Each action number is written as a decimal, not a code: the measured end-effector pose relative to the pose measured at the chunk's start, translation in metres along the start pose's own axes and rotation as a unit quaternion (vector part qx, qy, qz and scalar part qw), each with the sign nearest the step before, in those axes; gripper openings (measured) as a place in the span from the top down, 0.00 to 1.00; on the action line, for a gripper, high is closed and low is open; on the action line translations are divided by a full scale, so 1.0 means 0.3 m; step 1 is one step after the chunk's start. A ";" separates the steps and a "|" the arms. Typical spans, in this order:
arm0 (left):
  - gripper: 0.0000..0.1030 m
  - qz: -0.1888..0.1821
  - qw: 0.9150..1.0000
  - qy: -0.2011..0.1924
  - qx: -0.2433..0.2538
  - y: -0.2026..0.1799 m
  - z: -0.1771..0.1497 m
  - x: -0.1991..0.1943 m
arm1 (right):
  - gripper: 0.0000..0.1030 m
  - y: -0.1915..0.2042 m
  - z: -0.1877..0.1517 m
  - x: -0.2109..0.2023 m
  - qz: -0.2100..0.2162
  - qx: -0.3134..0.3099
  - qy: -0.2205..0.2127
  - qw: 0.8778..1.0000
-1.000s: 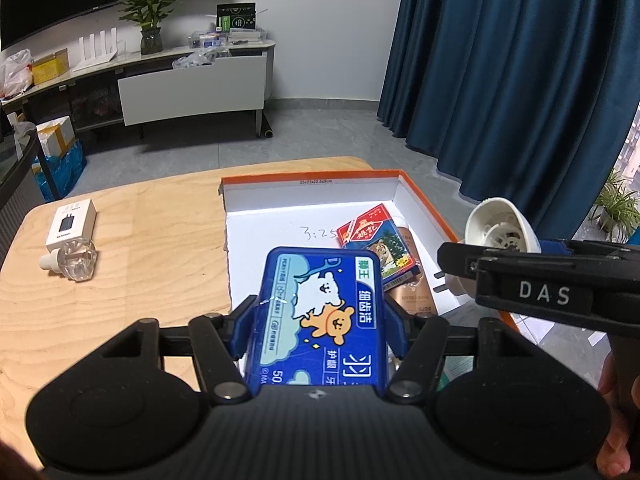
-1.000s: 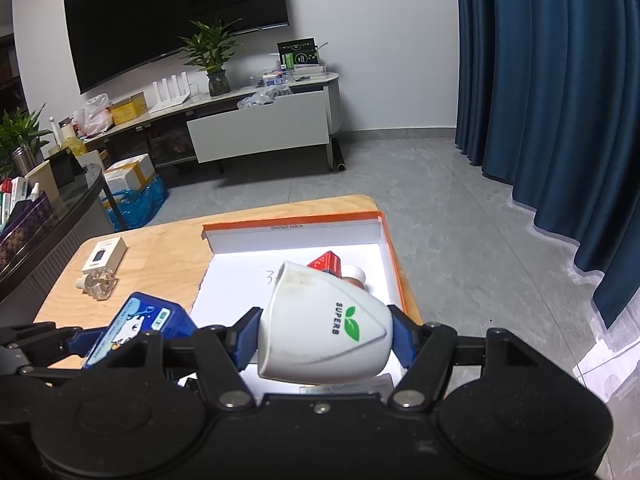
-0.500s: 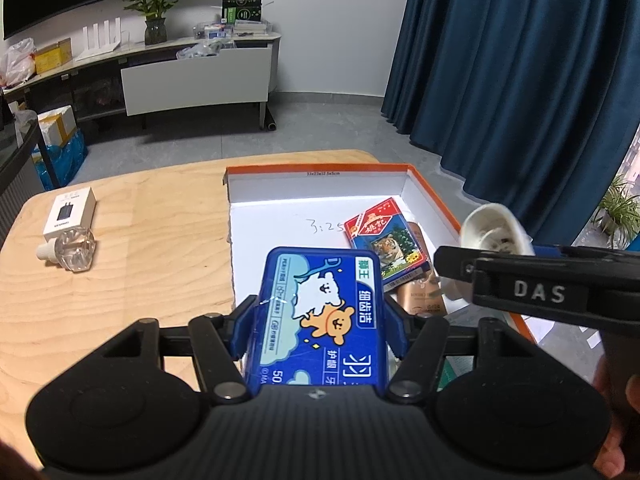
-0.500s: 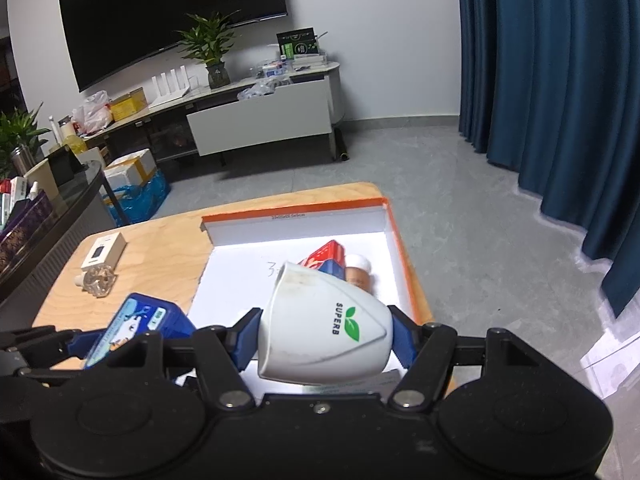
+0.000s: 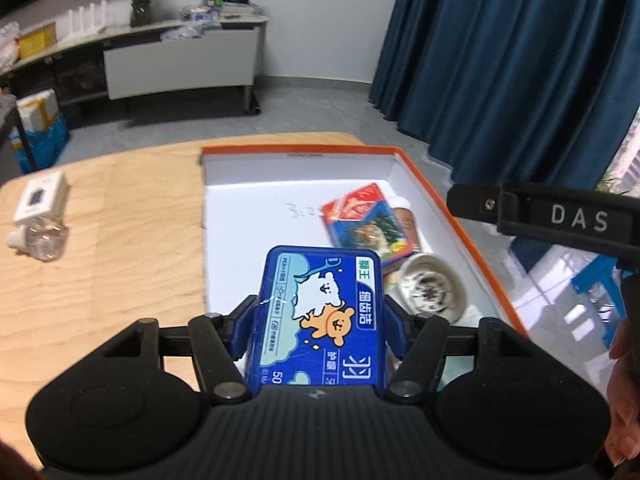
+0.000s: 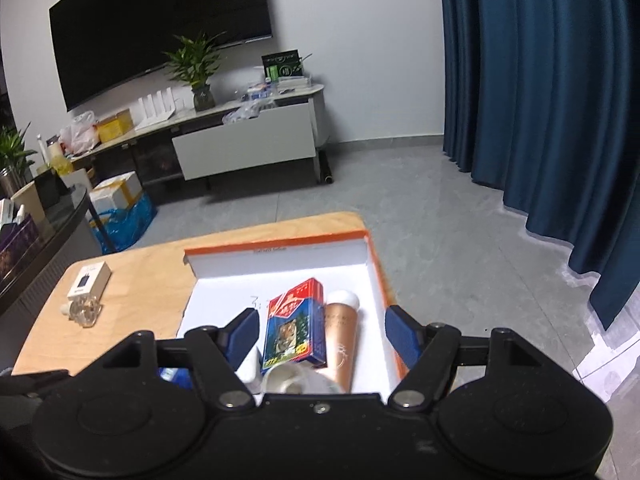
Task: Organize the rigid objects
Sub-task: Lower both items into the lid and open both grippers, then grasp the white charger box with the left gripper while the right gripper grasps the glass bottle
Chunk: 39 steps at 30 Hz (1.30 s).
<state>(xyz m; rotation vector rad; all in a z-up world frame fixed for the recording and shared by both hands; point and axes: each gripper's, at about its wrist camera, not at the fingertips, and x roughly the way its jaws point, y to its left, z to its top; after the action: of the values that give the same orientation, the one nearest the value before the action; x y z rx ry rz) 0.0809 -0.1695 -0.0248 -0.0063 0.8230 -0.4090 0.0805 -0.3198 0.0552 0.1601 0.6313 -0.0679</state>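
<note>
While left claw (image 5: 320, 316) grips one blue box (image 5: 318, 320), right claw (image 6: 322, 332), just opening, released; one cup (image 5: 434, 290) in tray (image 5: 472, 240).

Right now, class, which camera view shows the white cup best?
The left wrist view: the cup lies on its side in the orange box, its whole mouth facing the camera. The right wrist view shows only its rim, cut off behind the gripper body.

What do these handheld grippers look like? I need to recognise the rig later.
Both are black: a ribbed body, two round discs, linkage arms with silver pivot screws, blue jaws. The right gripper carries white "DAS" lettering on its side; none shows on the left gripper.
</note>
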 end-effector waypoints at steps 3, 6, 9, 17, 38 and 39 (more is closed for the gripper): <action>0.20 -0.006 1.000 0.001 -0.002 -0.003 -0.002 -0.001 | 0.19 -0.006 -0.001 -0.009 -0.003 0.003 -0.001 1.000; 0.20 -0.011 1.000 -0.007 -0.013 0.010 0.001 -0.026 | 0.19 0.000 -0.001 -0.027 -0.005 0.010 -0.010 1.000; 0.20 -0.004 1.000 -0.020 -0.016 0.027 0.014 -0.053 | 0.19 0.014 0.003 -0.045 0.002 0.013 -0.019 1.000; 0.20 0.024 0.998 -0.037 -0.041 0.138 0.021 -0.124 | 0.19 0.112 0.006 -0.045 0.020 -0.008 -0.010 1.000; 0.08 0.139 0.986 -0.008 -0.095 0.829 0.205 -0.041 | 0.17 0.650 -0.043 0.178 0.148 -0.113 0.055 0.981; 0.08 0.140 0.986 -0.005 -0.092 0.842 0.217 -0.015 | 0.17 0.674 -0.046 0.202 0.157 -0.121 0.063 0.978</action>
<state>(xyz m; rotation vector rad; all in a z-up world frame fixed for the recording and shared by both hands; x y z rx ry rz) 0.2134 0.0551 -0.0182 -0.0637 0.8352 -0.0664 0.1440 -0.1192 0.0343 0.0279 0.7274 0.3261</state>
